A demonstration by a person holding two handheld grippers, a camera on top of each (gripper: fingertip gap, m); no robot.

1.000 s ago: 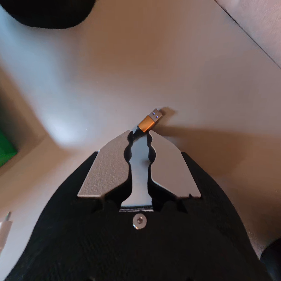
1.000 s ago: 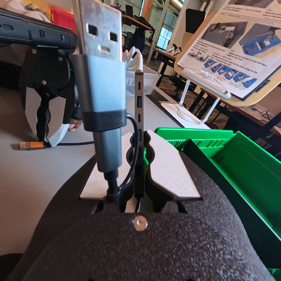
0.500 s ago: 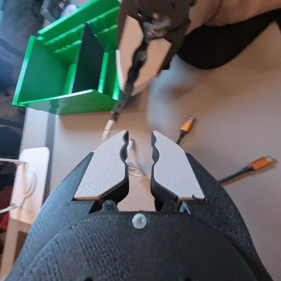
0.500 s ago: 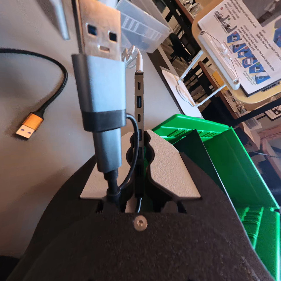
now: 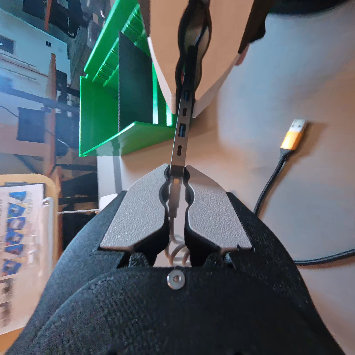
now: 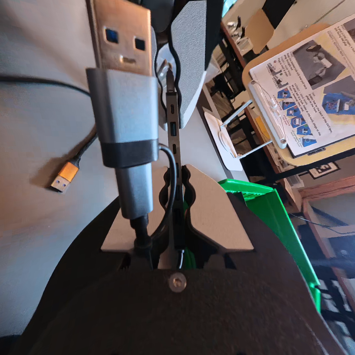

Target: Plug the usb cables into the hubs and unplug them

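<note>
Now left view: left gripper (image 5: 176, 173) pinches white plug (image 5: 174, 199) seated in hub (image 5: 181, 134) end; hub runs up centre frame into right gripper (image 5: 189, 57)

Right view: right gripper (image 6: 176, 173) clamps hub (image 6: 173, 130) edgewise, long axis pointing to upper-centre left gripper (image 6: 171, 76); likely pull straight along that axis; orange plug (image 6: 64, 177) lies loose lower left

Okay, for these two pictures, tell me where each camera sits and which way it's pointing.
Left wrist view: sits on the left gripper, facing along the hub to the right gripper opposite.
Right wrist view: sits on the right gripper, facing along the hub to the left gripper.
Shared: hub, orange plug, green bin.
</note>
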